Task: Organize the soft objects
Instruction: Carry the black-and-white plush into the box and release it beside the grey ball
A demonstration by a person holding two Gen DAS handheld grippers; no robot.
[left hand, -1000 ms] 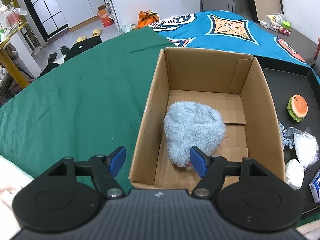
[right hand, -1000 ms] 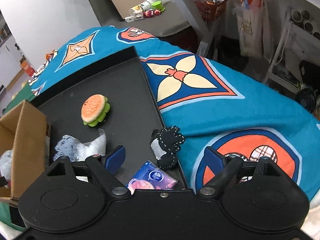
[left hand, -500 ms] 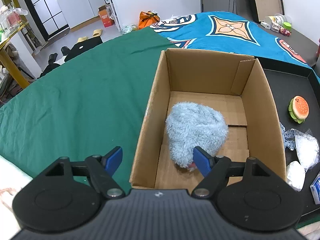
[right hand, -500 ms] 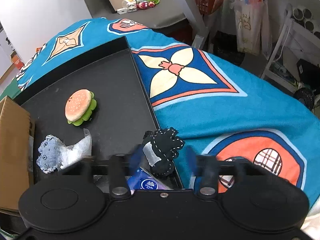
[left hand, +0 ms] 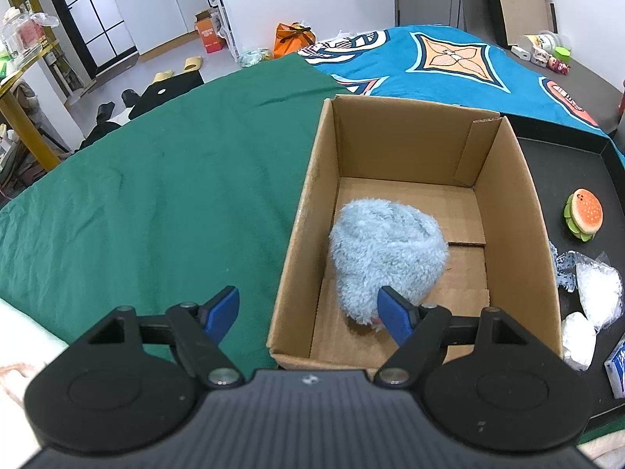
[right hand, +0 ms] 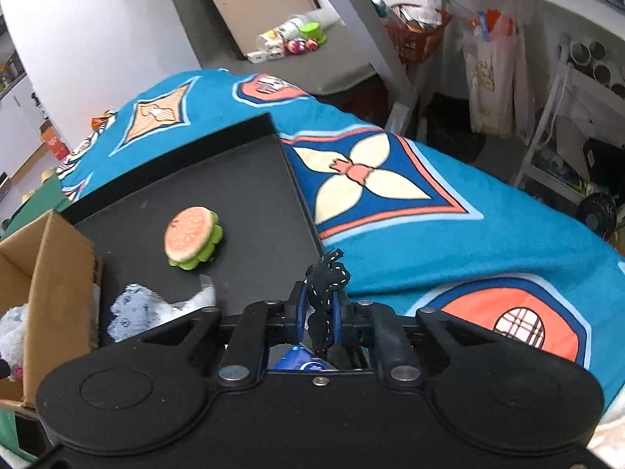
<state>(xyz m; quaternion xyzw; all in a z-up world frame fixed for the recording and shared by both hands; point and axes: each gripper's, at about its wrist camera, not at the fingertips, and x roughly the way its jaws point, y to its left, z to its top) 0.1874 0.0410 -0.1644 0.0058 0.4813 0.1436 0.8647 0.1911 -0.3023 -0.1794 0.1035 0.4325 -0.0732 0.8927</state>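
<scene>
A fluffy light-blue plush [left hand: 384, 254] lies inside the open cardboard box [left hand: 535, 211]. My left gripper [left hand: 308, 312] is open and empty, above the box's near left corner. My right gripper [right hand: 317, 308] is shut on a black soft toy with white stitching [right hand: 326, 277], held over the near edge of the black tray [right hand: 234, 179]. A burger plush [right hand: 191, 232] lies on the tray; it also shows in the left wrist view [left hand: 584, 213]. A blue-patterned cloth piece [right hand: 133, 308] lies near the box [right hand: 50, 273].
A green cloth [left hand: 156, 195] covers the surface left of the box, a blue patterned blanket [right hand: 410, 211] the right. A tissue pack [right hand: 299, 359] sits under my right gripper. White plastic-wrapped items [left hand: 597, 285] lie on the tray by the box.
My right gripper has closed on the black stitched toy and lifted it from the tray's edge. My left gripper stays open and has drawn back slightly from the box.
</scene>
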